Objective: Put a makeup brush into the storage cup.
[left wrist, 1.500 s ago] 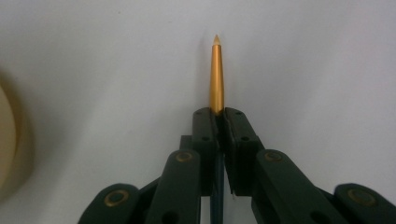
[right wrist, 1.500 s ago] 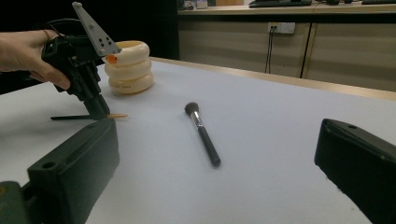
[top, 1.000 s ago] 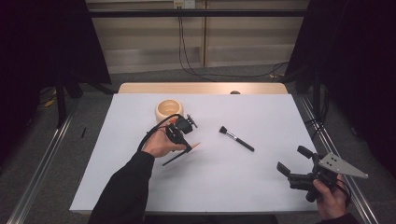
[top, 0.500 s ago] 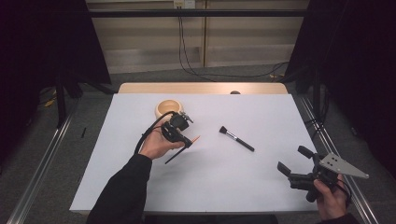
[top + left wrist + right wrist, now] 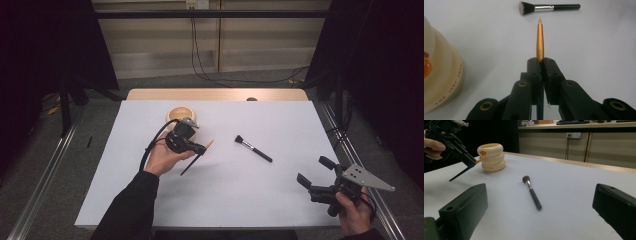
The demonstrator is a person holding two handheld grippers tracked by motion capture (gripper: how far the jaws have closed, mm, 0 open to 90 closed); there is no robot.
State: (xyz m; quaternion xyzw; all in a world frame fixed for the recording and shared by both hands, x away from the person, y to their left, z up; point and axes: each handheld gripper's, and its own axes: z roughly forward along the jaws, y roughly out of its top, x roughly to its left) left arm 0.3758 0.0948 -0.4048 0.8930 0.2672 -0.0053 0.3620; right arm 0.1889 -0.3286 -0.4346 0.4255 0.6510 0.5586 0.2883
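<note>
The left gripper [image 5: 200, 148] has its jaws clamped on a thin brush [image 5: 540, 40], whose gold pointed end sticks out past the pads while its dark handle trails below and behind, lifted off the white table [image 5: 280, 200]. Just beside it, on the far side, stands a cream ribbed holder [image 5: 492, 157], close to the brush's gold end. A black-handled makeup brush [image 5: 253, 148] lies flat in the middle of the table, apart from the held brush. The right gripper [image 5: 312, 173] hovers at the near right corner, jaws wide apart, nothing between them.
</note>
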